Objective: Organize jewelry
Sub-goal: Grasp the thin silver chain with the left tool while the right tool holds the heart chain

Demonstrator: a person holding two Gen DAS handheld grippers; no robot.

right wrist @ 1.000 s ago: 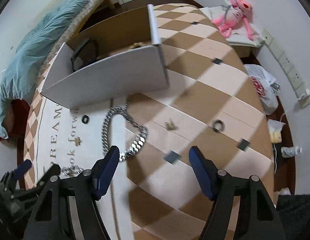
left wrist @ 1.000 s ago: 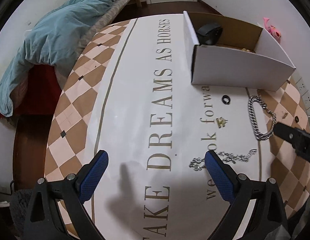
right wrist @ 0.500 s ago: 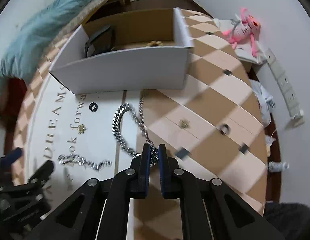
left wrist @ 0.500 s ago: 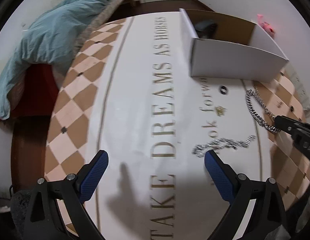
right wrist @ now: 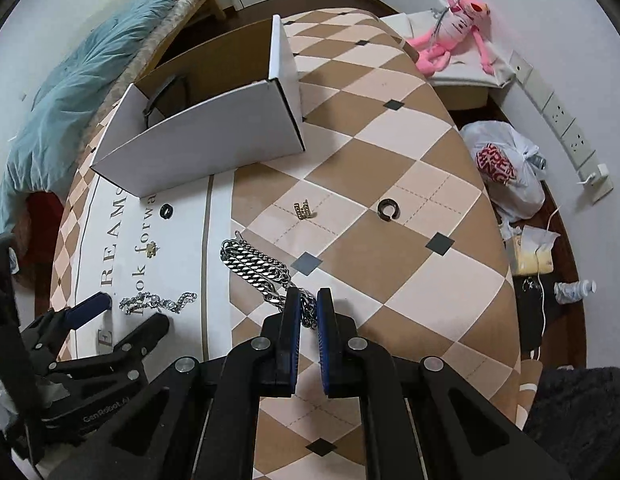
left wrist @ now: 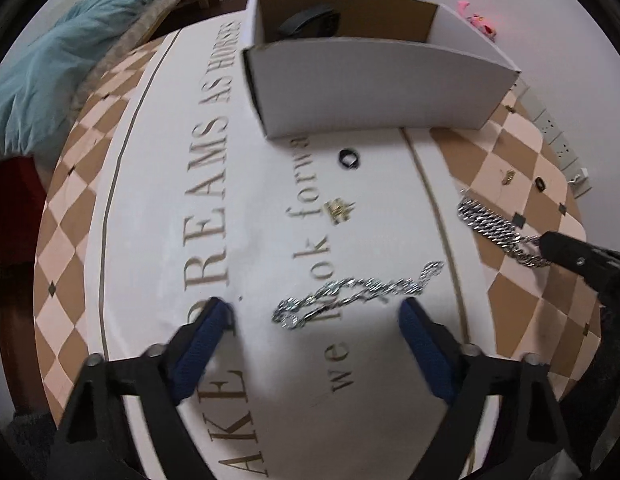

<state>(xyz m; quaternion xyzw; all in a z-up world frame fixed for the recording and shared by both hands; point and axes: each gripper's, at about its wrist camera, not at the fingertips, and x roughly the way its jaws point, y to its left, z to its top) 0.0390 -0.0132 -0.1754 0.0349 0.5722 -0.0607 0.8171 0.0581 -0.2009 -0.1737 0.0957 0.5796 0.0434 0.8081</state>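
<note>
Jewelry lies scattered on the patterned tablecloth point(left wrist: 158, 208) in front of the white cardboard box point(left wrist: 373, 88), and two chains are the pieces in play. The thin sparkly chain point(left wrist: 349, 294) stretches crosswise between the left gripper point(left wrist: 313, 320) and its blue pads point(left wrist: 423, 348), its long axis running almost from one pad to the other, tilted slightly up toward the right (so the jaws, closing at this moment, would bunch it along its length instead of pinching across it). The pads do not yet touch it.

The heavy curb-link chain point(right wrist: 256, 266) lies on the checkered part, bunched into a short doubled bundle; the right gripper point(right wrist: 308, 312) is clamped on its near end, the rest trailing away toward the box.

Farther out sit a small gold charm point(left wrist: 339, 210), a dark ring point(left wrist: 348, 159), a gold clasp piece point(right wrist: 304, 210) and a second dark ring point(right wrist: 387, 210). The box stands directly beyond both grippers, the right one nearer its open corner.
</note>
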